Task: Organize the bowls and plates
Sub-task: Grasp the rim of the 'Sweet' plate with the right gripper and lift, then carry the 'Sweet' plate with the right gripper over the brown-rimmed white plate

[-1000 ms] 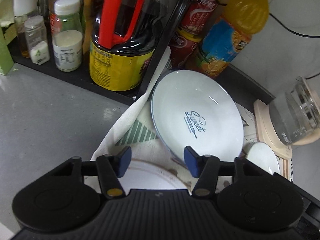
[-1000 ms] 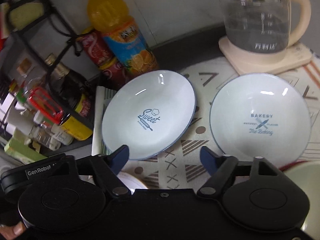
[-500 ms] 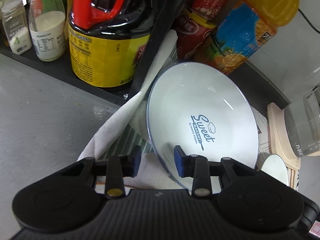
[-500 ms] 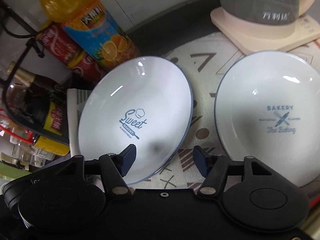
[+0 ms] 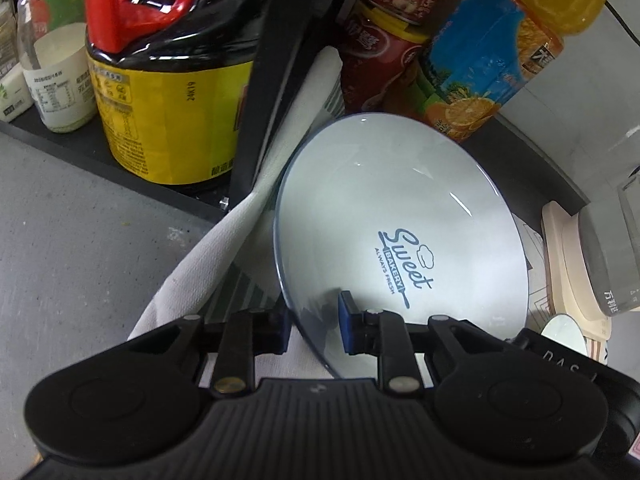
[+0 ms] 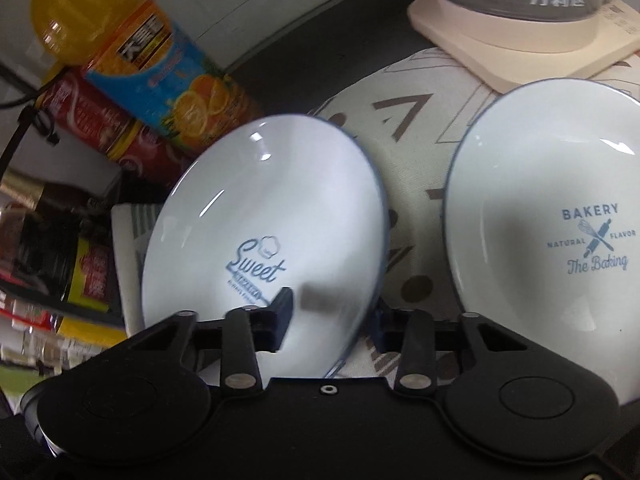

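Sweet plate (image 5: pixel 400 216): seen on the patterned cloth (image 6: pixel 404 128) at the middle of both views, its near rim raised and its far edge toward the orange drink bottle (image 5: pixel 492 60) at 1 o'clock.
Left gripper (image 5: pixel 314 322): its jaws have just been closing and are now clamped on the plate's rim at 7 o'clock, one blue pad inside the dish, the other behind the rim.
Right gripper (image 6: pixel 330 314): its jaws have also just been closing; the rim at 5 o'clock is taken between the fingers, one over the white face and one beyond the edge, and firm pad contact cannot be told through the blur.
Change since a second ago: both tools were wide apart and short of the plate; both have been brought down onto its near edge.
Bakery plate (image 6: pixel 560 216): lying untouched at 3 o'clock of the first, near the kettle base (image 6: pixel 500 44).
Meaning for the task: a two-handed pickup is judged to be secured, with lifting toward a stack the likely next step.
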Demonstrator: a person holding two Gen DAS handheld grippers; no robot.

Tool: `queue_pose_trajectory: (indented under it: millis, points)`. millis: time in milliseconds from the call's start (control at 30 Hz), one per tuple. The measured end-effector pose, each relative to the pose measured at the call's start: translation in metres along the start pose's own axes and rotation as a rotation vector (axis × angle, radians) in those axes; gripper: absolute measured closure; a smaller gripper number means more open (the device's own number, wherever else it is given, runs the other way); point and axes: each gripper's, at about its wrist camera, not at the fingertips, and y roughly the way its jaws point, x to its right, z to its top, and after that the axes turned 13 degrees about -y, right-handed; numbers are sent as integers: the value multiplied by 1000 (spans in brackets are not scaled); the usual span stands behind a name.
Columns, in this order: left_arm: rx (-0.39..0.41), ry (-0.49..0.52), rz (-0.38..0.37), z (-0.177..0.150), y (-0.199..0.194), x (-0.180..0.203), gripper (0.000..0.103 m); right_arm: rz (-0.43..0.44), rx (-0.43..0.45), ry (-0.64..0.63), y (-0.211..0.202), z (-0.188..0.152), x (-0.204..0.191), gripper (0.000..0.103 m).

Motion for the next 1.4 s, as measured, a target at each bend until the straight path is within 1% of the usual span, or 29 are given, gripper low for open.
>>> queue_pose_trajectory:
  millis: [67,100,133,233,300,367,500,867,1067,1400]
  points:
    - [-2,-7,-3,0,-2,-3,84,-11,4,24,0,0,1,76]
    - [-5,-12,-9,0,-3,-5,86,-18,2,26,0,0,2,80]
    - [-3,-13,-15,-1,-6,-6,86,-28,1,27,-1,-1,3,88]
    - [17,8,-42,-4,-18,-9,89,4,8,45,-5,-3,9,92]
    - [25,15,-52,-5,-26,-9,89,8,28,22,-14,-3,6,93]
    - [34,21,-50,-6,-33,-10,89,-2,44,-3,-21,-2,0,93]
    - [33,23,-60,-8,-42,-14,89,8,60,-8,-31,-4,-4,91]
    - [78,39,-95,-25,-81,-26,89,8,120,-58,-65,-22,-14,91]
    - [93,63,-99,-37,-100,-35,89,2,128,-85,-81,-39,-22,91]
    - [97,47,-108,-60,-124,-62,89,-10,133,-120,-103,-72,-30,91]
